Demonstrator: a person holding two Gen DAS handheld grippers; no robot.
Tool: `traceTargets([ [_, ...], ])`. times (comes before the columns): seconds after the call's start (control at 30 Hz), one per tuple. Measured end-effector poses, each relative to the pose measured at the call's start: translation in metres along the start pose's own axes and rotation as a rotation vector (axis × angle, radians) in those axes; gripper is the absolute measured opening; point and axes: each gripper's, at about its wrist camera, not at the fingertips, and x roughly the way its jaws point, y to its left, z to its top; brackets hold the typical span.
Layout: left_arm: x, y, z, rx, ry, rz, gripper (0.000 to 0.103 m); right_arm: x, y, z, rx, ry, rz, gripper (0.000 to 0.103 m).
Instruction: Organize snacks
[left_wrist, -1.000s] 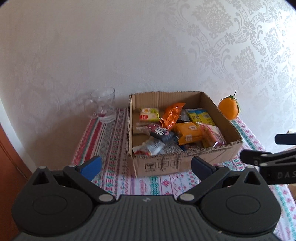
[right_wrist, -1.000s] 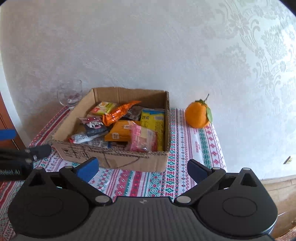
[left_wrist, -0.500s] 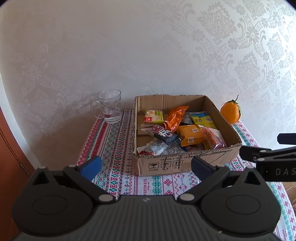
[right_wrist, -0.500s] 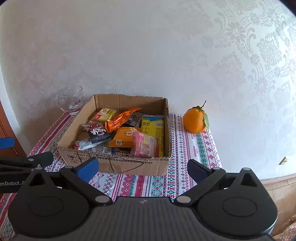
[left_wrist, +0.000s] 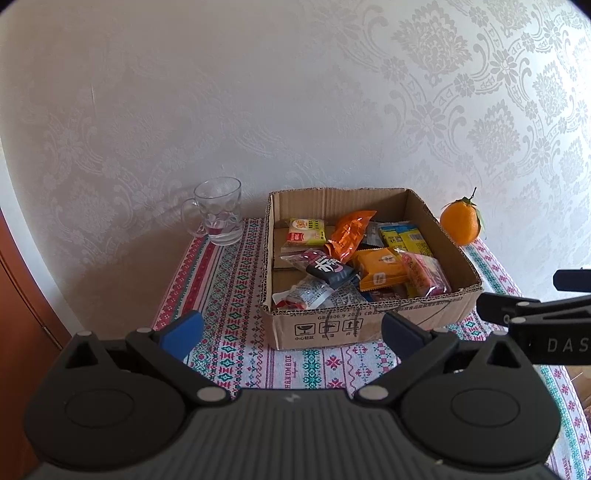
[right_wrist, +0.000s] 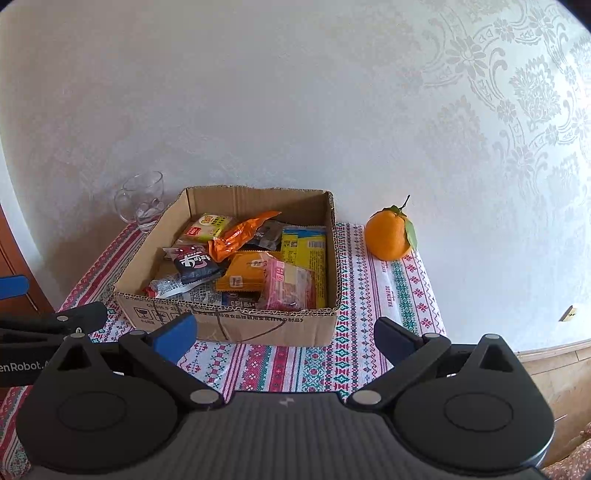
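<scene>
One box (left_wrist: 369, 325), about eight snack packs (left_wrist: 380, 267) inside; one glass mug (left_wrist: 218, 210); one orange (left_wrist: 460, 223); two grippers (left_wrist: 291, 328) (right_wrist: 284, 332).

My blue finger pads (left_wrist: 183, 329) sit on black arms. Striped red, teal and white cross-stitch-patterned tablecloth (left_wrist: 229, 291); plain brown corrugated cardboard box (right_wrist: 236, 325); bright orange fruit with green leaf (right_wrist: 388, 236). White damask-embossed wallpaper (left_wrist: 480, 110) behind.

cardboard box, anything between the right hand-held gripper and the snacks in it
Only the near wall of the cardboard box stands between the open right hand-held gripper and the snacks. The box has no lid, so from above nothing visible blocks them.
</scene>
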Motion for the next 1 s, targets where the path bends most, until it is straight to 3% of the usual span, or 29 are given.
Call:
traceTargets([
  [1.0,-0.0004,0.0011,0.0014,-0.001,0.001,-0.009,0.103,-0.0006,-0.0008,0.0001,0.008,0.001,0.0,0.103],
])
